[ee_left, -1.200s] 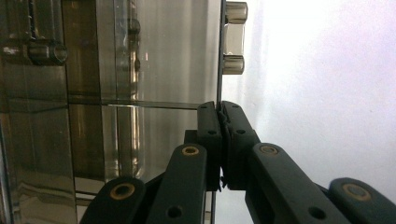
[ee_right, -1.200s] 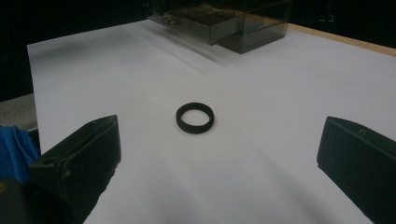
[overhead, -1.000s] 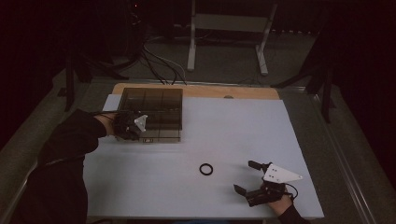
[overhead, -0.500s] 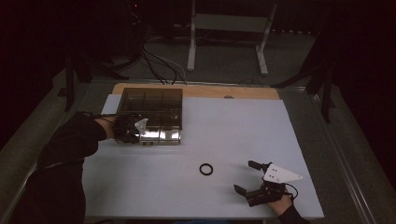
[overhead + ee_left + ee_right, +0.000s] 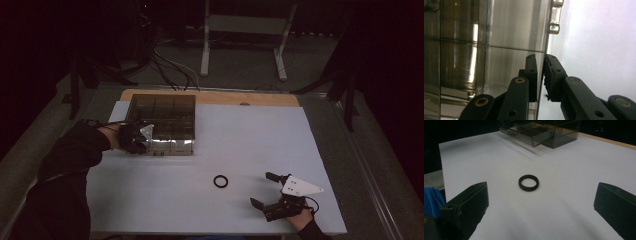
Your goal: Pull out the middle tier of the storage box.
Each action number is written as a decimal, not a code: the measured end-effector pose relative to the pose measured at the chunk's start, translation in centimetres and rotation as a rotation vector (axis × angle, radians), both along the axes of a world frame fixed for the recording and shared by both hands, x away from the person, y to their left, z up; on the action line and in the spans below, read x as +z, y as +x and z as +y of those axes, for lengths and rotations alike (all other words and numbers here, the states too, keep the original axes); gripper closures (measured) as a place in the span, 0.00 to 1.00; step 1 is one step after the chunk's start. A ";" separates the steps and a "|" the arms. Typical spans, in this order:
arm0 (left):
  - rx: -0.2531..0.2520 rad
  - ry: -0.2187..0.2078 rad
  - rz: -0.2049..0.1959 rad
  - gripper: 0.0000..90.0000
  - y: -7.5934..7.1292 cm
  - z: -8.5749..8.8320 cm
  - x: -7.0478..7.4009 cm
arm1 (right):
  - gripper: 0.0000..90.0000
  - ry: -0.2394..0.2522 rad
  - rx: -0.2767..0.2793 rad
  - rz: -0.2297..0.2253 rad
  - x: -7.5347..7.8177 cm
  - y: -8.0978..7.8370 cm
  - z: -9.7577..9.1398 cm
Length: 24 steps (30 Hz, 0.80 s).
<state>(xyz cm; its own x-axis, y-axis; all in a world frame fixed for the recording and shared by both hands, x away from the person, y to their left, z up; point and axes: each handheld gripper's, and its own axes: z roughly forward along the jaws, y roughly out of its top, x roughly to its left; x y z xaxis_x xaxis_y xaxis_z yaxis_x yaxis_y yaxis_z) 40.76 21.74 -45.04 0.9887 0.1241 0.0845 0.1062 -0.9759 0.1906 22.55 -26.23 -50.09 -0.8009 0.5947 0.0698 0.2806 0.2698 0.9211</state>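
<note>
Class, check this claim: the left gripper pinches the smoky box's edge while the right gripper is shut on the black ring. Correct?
Not quite. The right gripper is open, and the black ring lies free on the table ahead of it, as the right gripper view shows. The left gripper does pinch the smoky box.

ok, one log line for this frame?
left gripper: shut on box lid edge | right gripper: open, facing ring | ring: on table

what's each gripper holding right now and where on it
The left gripper fingers pinch the thin front edge of the clear box lid. The right gripper is open, holding nothing; the black ring lies ahead.
</note>
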 end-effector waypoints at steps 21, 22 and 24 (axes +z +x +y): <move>0.237 -0.400 0.053 0.78 0.4 0.9 3.0 | 0.00 -0.008 -0.001 0.007 -0.1 0.0 0.1; 0.237 -0.400 0.053 0.75 0.4 0.9 3.0 | 0.00 -0.008 -0.001 0.007 -0.1 0.0 0.1; 0.270 -0.484 0.055 0.72 0.3 0.9 3.4 | 0.00 -0.006 -0.001 0.009 -0.1 0.1 0.1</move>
